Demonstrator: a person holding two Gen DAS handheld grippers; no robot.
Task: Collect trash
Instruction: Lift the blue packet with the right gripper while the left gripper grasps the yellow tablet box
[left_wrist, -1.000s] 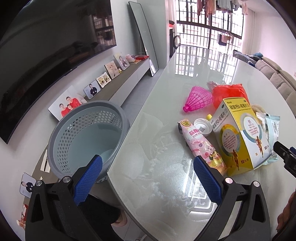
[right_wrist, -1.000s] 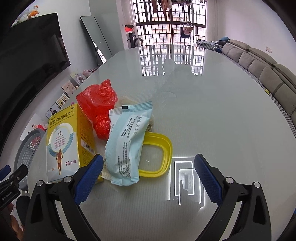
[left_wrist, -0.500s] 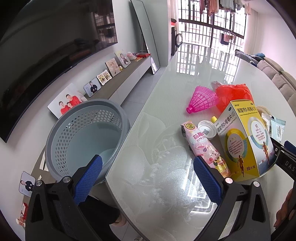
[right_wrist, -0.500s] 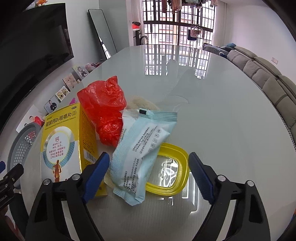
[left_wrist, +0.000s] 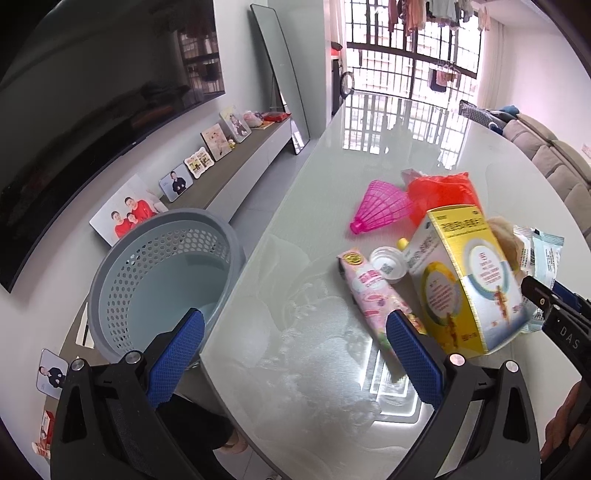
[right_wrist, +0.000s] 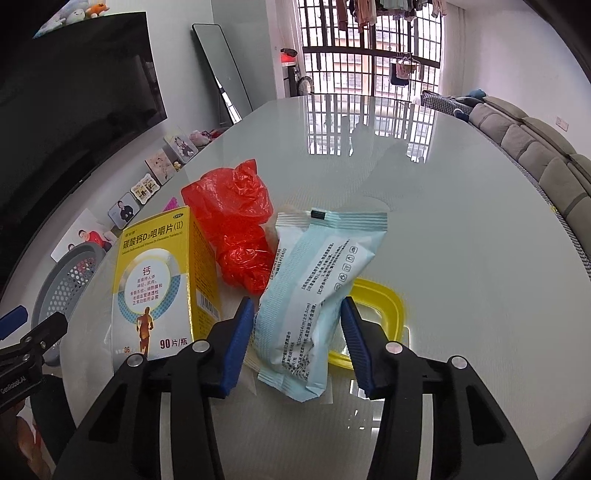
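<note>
Narrowed since the earlier frame, right tool (right_wrist: 297, 325) is closing around pale blue packet (right_wrist: 314, 295), pads not visibly pressing. Left tool (left_wrist: 295, 354) spread wide, holding nothing, above desk (left_wrist: 314, 369) edge.

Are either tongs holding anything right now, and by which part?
Left tongs: nothing. Right tongs are closing around the lower half of the pale blue packet; pads look at its sides, firm grip not certain.
</note>
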